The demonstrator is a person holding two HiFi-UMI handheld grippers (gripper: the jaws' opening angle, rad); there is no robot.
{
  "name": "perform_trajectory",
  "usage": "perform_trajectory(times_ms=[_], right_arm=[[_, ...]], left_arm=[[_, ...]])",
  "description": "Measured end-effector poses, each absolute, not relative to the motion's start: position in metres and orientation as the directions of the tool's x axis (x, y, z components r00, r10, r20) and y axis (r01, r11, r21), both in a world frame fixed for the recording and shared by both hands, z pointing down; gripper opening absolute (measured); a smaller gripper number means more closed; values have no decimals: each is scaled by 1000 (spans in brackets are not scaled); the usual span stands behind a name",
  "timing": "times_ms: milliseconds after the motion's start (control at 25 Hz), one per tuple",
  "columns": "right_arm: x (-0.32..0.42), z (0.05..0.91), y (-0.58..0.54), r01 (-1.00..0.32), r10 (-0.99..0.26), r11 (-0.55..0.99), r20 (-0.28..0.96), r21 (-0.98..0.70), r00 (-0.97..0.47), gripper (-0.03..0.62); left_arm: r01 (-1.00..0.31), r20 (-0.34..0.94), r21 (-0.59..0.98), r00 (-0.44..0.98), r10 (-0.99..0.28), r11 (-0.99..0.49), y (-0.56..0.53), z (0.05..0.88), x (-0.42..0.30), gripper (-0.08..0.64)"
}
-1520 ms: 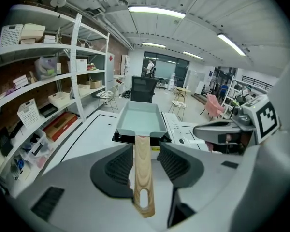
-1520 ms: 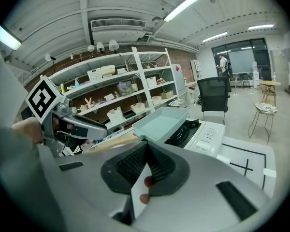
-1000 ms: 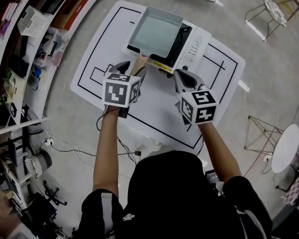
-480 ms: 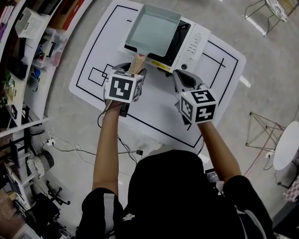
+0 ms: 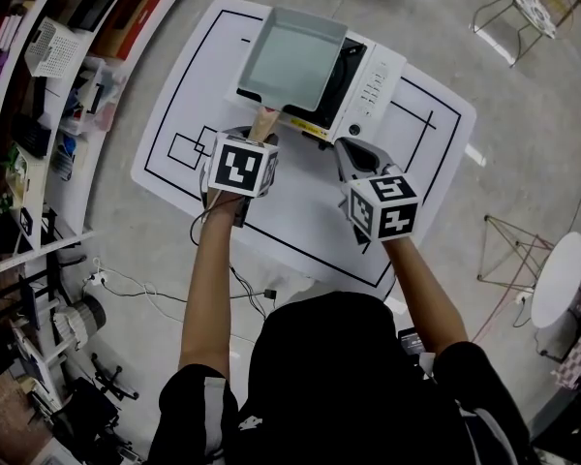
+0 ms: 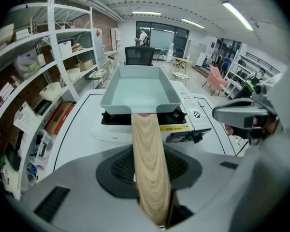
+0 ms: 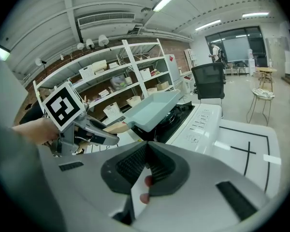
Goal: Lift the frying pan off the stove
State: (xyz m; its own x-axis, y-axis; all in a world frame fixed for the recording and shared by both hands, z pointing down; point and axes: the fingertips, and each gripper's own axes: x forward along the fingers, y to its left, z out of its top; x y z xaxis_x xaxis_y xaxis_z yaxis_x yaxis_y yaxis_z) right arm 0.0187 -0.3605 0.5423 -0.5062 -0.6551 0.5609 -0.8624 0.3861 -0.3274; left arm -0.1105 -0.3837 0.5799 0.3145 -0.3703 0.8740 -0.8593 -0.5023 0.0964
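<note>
One square grey-green frying pan, its wooden handle clamped by just-closed left tongs; right tongs shut.

The left tongs have just been closing on the wooden handle of the frying pan sitting on the stove.

Black short-sleeved shirt, grey left tongs, grey right tongs.

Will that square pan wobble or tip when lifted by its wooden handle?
Probably stiff: the frying pan looks like rigid metal. It may dip forward, since its wide body sits beyond the long handle. It looks empty, so nothing should spill.
</note>
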Motion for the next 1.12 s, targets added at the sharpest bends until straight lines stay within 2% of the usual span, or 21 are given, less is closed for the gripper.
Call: perform_trajectory(times_ms=[1120], right_arm=[[19,547,-358,-867,-644,385,580,-317,-499,0]], left_arm=[[-882,847,68,299,-440,-467,-382,588,-115,117]])
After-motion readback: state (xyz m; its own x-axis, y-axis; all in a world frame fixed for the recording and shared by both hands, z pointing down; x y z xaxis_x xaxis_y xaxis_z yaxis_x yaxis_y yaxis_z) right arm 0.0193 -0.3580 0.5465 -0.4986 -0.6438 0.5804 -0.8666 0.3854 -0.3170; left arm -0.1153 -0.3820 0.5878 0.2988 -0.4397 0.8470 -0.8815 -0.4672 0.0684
